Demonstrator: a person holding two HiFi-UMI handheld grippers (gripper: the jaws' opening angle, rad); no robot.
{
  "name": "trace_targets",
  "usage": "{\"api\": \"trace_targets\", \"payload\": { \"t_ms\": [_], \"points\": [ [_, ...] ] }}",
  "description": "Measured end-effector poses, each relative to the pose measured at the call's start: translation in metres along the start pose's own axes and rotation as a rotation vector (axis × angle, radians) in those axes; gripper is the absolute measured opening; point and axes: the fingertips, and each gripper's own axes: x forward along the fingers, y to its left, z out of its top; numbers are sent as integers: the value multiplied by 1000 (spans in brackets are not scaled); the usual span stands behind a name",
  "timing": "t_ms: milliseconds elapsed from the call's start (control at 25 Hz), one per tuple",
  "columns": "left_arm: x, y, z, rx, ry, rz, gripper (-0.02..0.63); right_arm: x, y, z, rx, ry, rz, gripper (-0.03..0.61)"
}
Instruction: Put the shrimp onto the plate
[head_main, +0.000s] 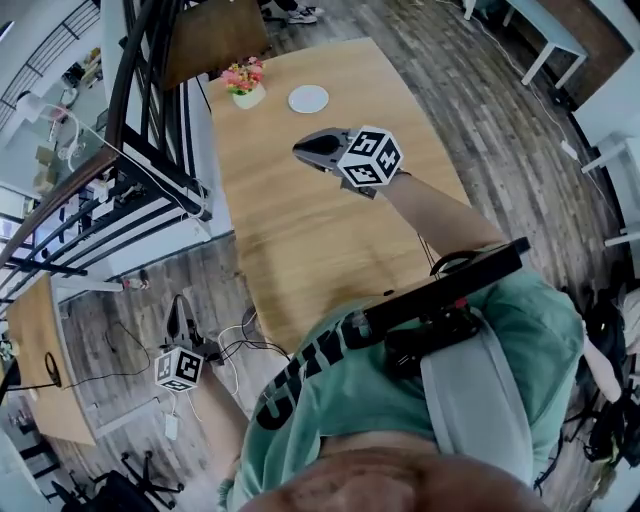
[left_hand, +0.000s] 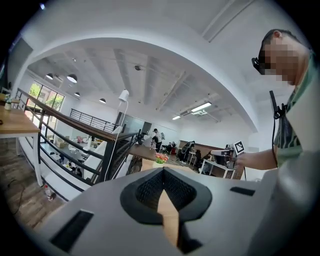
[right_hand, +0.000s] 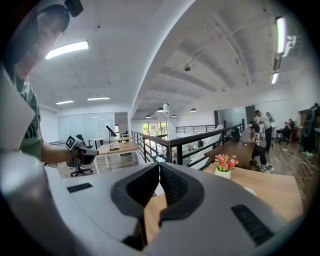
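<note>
The white plate (head_main: 308, 98) sits upper centre on the wooden table (head_main: 300, 230), beside a pot (head_main: 247, 97) holding pink flowers; right gripper (head_main: 303, 150) and left gripper (left_hand: 162, 172) jaws pressed together, gripping nothing

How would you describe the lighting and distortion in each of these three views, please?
Head view: even light, strong fisheye bowing the table edges; the plate is sharp. Left gripper view: dark round vignette, the ceiling curved, a mosaic patch laid on at upper right. Right gripper view: the ceiling lamp glares white; the flowers are in focus.
</note>
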Motion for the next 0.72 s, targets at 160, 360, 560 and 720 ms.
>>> {"api": "trace_targets", "payload": {
  "t_ms": [160, 360, 560, 720],
  "points": [
    [-37, 15, -2, -2, -3, -22, 5, 0, 29, 11, 12, -11, -34, 8],
    [-63, 31, 28, 38, 8, -98, 5, 2, 65, 48, 16, -52, -91, 8],
    [-71, 28, 44, 55, 11, -162, 5, -20, 87, 60, 24, -91, -138, 8],
    [-61, -3, 61, 67, 20, -209, 5, -64, 87, 72, 29, -131, -178, 8]
  ]
}}
